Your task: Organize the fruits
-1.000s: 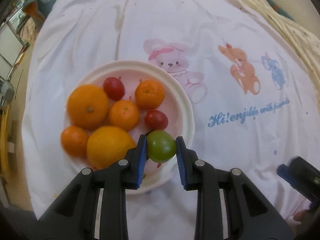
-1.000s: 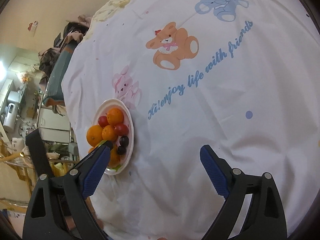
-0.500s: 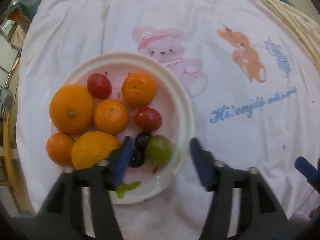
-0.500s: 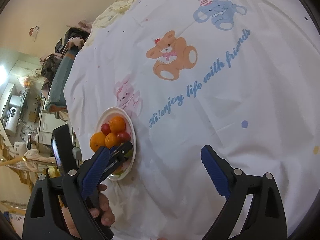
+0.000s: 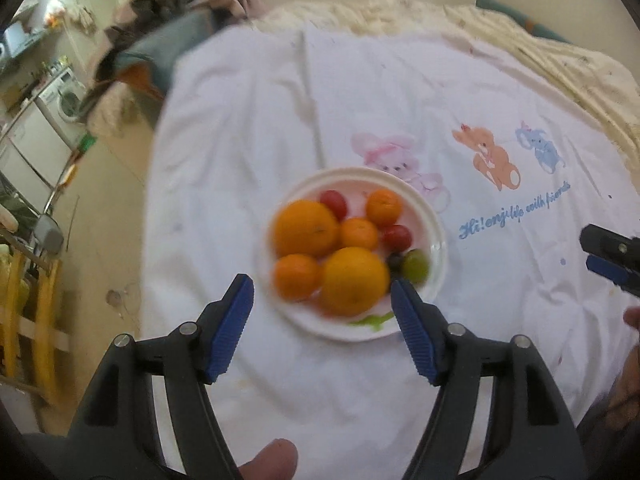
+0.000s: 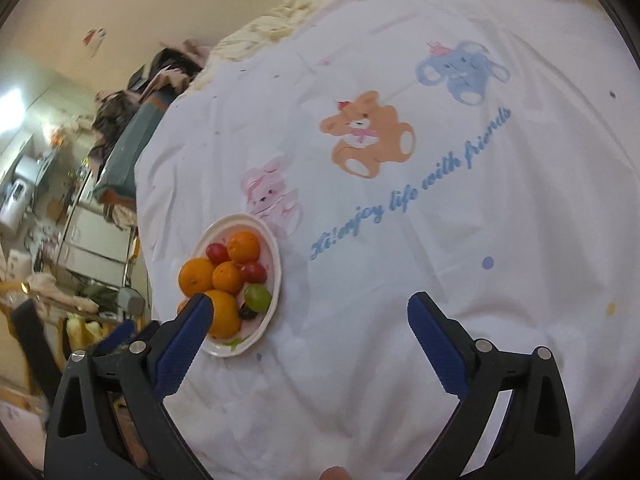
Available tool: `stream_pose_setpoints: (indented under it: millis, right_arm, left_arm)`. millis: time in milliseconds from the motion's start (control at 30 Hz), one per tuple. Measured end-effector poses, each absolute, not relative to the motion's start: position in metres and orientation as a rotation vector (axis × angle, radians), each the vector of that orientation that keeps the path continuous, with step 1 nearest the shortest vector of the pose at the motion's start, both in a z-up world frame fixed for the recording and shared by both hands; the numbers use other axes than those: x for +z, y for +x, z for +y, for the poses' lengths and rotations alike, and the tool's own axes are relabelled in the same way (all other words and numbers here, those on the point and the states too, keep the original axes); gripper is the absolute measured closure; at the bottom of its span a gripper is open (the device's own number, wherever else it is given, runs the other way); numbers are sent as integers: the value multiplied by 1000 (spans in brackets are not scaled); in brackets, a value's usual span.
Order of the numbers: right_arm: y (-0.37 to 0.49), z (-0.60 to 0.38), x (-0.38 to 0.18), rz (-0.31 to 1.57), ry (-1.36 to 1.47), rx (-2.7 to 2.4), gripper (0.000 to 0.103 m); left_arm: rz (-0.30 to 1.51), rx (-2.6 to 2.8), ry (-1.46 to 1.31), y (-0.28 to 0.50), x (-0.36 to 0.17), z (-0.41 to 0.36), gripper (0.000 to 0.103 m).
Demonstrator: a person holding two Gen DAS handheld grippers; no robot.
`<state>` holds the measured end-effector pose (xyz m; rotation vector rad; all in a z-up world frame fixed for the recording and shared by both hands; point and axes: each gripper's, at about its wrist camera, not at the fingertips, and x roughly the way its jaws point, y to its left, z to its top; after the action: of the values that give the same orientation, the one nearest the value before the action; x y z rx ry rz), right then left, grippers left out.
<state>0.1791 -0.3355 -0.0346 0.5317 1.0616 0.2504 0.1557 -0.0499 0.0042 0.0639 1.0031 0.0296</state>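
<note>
A white plate (image 5: 438,236) on the printed cloth holds two big oranges (image 5: 306,228), three small mandarins (image 5: 383,207), two red tomatoes (image 5: 397,238), a dark grape (image 5: 396,261) and a green fruit (image 5: 416,266) at its right side. My left gripper (image 5: 320,284) hovers above the plate's near edge. Its jaws are opening with nothing between them. In the right wrist view the plate (image 6: 276,248) lies to the left, with the green fruit (image 6: 257,295) on it. My right gripper (image 6: 311,299) is over bare cloth, its jaws opening wide and empty.
The white cloth (image 5: 400,100) carries pink, orange and blue cartoon animals and blue writing. A cream blanket (image 5: 560,60) lies behind it. The cloth's left edge drops to the floor, with appliances and clutter (image 5: 48,112) beyond. The right gripper's tip (image 5: 608,256) shows at the far right.
The left gripper let go of the green fruit, which now lies on the plate beside the dark grape. It opened, then drew back and up. The right gripper rose a little.
</note>
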Motion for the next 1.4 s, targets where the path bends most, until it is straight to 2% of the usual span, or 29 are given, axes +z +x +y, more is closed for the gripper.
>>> stream_pose_setpoints:
  millis: [33,100,333,567,733,1400]
  right_arm:
    - [174,-330,-32,1048,513,257,3]
    - [162,-320,-25,1012,479,273,2]
    - [114,-272,-10,943,333,354,0]
    - [77,-237,-6,854,178,298,0]
    - [70,-234,-5,804,146,258,0]
    - [66,-228,0,751,87,231,0]
  left_arm:
    - [990,34,50,149,7,-43,34]
    - [974,31,0,130,12,-26,24]
    - [976,28,-96,81,7,1,22]
    - [851,22,-112,50,14,-1,3]
    - [791,-7,-71,47,22,-11,2]
    - [827,12,-98,55,13,-8,2]
